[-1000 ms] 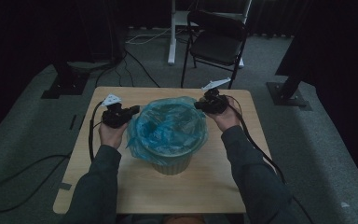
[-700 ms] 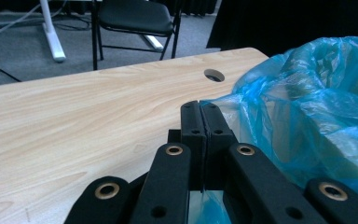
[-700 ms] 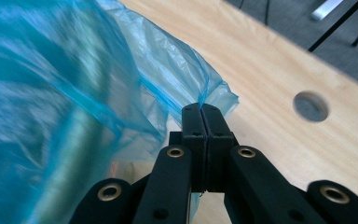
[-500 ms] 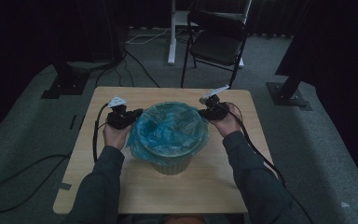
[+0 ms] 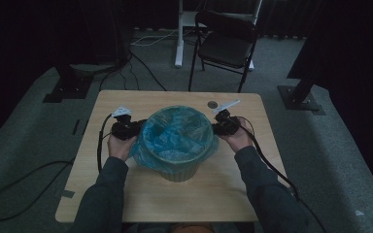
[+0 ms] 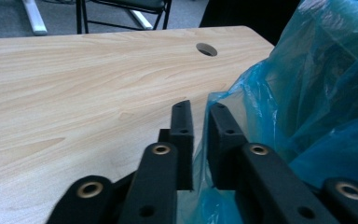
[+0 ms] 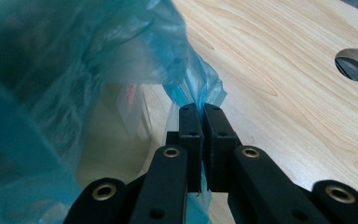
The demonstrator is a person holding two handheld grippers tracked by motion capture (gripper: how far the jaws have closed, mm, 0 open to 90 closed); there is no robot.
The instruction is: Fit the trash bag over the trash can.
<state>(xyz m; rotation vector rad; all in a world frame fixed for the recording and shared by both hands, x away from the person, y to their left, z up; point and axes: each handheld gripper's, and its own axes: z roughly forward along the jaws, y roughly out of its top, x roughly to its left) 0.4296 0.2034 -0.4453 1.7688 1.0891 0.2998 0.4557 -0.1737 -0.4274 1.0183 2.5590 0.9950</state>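
One blue bin liner [image 5: 175,136] at the centre of the high view, draped over the rim of a pale bin [image 5: 179,171] and hanging down its outer wall, both on a light wooden table [image 5: 126,194]. Crinkled, see-through plastic, gathered into a loose skirt at the lower left of the bin. At left of the liner, just beside its rim, the left gripper [image 5: 128,129], carried in the left hand [image 5: 120,145]. In the left gripper view, left gripper [image 6: 198,140] with jaws just parted by a narrow gap, having been opening; a fold of the blue liner [image 6: 307,102] between them at the bottom of the frame and against the right-hand jaw, pads no longer pinching it. At right of the liner, the right gripper [image 5: 225,126] in the right hand [image 5: 236,138], also close against the rim. In the right gripper view, right gripper [image 7: 200,140] almost closed, jaws just eased a touch, a twisted edge of the liner [image 7: 74,70] clamped between the pads and fanning out above the tips. Farther out, a round cable hole [image 5: 212,104] in the tabletop at upper right of the bin. Beyond the table's far edge, at top centre of the frame, a dark folding chair [image 5: 226,43] on grey carpet.
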